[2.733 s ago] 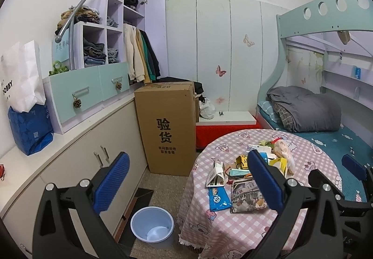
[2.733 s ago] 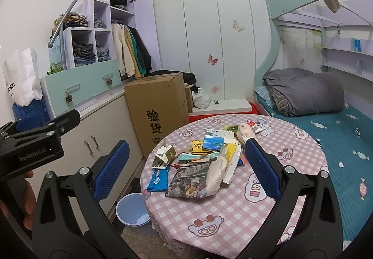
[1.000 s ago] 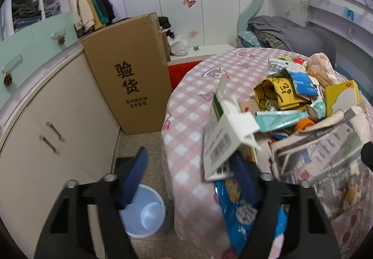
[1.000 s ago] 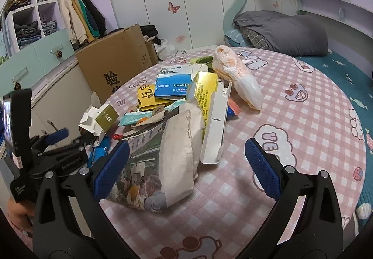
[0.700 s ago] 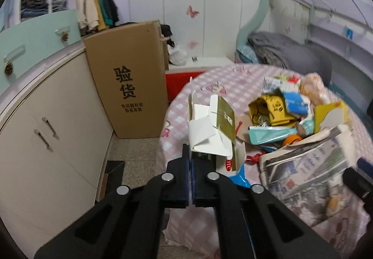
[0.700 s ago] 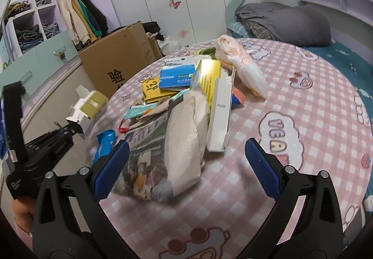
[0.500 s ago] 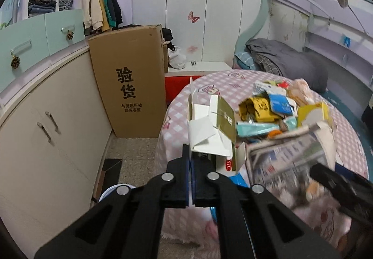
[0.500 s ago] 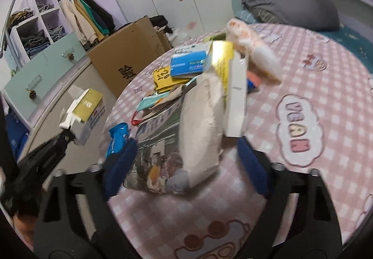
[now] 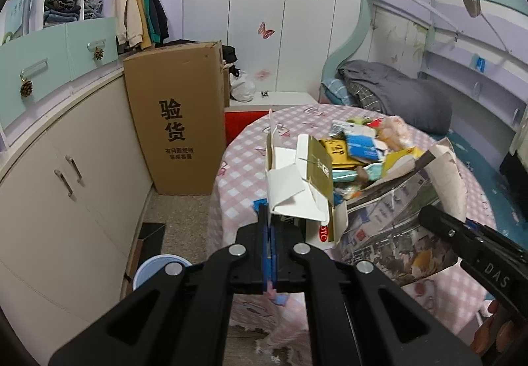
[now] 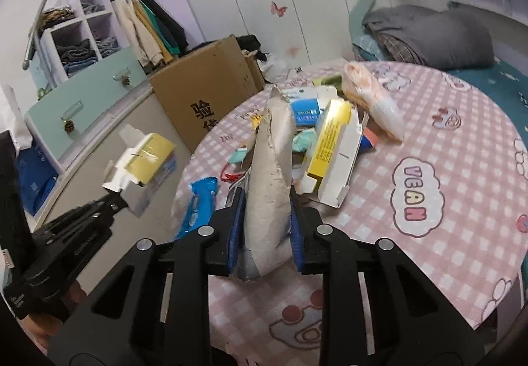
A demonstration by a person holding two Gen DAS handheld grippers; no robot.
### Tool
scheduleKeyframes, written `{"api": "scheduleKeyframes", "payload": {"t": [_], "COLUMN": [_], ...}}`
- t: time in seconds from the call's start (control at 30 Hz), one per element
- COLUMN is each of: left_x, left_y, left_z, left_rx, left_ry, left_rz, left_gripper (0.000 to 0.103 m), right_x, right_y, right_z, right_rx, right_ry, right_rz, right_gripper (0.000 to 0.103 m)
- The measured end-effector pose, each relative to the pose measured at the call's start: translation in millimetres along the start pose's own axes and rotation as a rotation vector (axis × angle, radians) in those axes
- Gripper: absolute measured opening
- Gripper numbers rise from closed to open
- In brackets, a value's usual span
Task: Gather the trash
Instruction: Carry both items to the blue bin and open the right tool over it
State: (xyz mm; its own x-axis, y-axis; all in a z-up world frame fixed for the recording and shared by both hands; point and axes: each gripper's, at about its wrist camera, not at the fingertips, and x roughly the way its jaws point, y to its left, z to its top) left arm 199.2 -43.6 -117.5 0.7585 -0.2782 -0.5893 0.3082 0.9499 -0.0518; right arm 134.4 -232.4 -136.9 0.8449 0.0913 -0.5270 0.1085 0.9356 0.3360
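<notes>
Looking along the left hand-held gripper [image 9: 268, 234], its blue pads were pinched shut on the flap of one torn white-and-olive carton [image 9: 302, 181], lifted clear of the counter [image 9: 241, 168]. One pale blue bin [image 9: 155, 270] stood on the floor, near and left of that counter. The sound course seemed to be carrying the carton over the bin's mouth before easing the pinch, since the thin flap could tear or slip. One brown shipping box [image 9: 178, 118] stood further off on the left.

Seen from the right hand-held gripper [image 10: 265, 217], the jaws stood narrow, clamped on one folded newspaper bundle [image 10: 272, 181], its far end rising above the counter [image 10: 462, 201]. Nearby lay one yellow box [image 10: 333, 141], one blue wrapper [image 10: 198, 204] and one pale plastic bag [image 10: 373, 102]. Lifting the bundle slowly would likely keep its neighbours from dragging.
</notes>
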Motion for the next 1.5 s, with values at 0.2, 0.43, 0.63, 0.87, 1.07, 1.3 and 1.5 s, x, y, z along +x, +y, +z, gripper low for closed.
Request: {"api": "scheduleKeyframes", "payload": {"t": [0.2,0.43,0.63,0.87,1.07,1.3,1.5], "left_x": [-14.2,-29.8,-14.2,30.3,68.4,98.3,104.8], "left_y": [2.6,44.4,121.3,214.4,275.7,290.5,289.0], "left_z": [3.2,11.7,14.0,-8.1,-29.9,-48.7,-59.1], "left_rx": [-0.014,-0.120,-0.243,-0.359,-0.406,-0.416,-0.423], "left_ry": [-0.032,-0.087,-0.051,0.056,0.143,0.211,0.235], "left_rz": [-0.003,0.051,0.203,0.379,0.472,0.476,0.472], "left_gripper": [0.002,0.002,0.002,0.002,0.002,0.002,0.002], "right_x": [-15.2,-13.5,43.9,141.7,226.3,257.8,253.0], "right_y": [23.2,71.1,138.1,212.0,246.1,248.3,246.5], "right_z": [11.4,37.3,37.7,6.2,-26.0,-50.4,-50.2], "right_rx": [-0.091,-0.195,-0.280,-0.364,-0.366,-0.388,-0.399], "right_ry": [-0.048,-0.125,-0.043,0.117,0.230,0.289,0.276], "right_rz": [0.025,0.095,0.222,0.302,0.296,0.242,0.227], "right_gripper": [0.023,0.023,0.023,0.024,0.071,0.070,0.070]}}
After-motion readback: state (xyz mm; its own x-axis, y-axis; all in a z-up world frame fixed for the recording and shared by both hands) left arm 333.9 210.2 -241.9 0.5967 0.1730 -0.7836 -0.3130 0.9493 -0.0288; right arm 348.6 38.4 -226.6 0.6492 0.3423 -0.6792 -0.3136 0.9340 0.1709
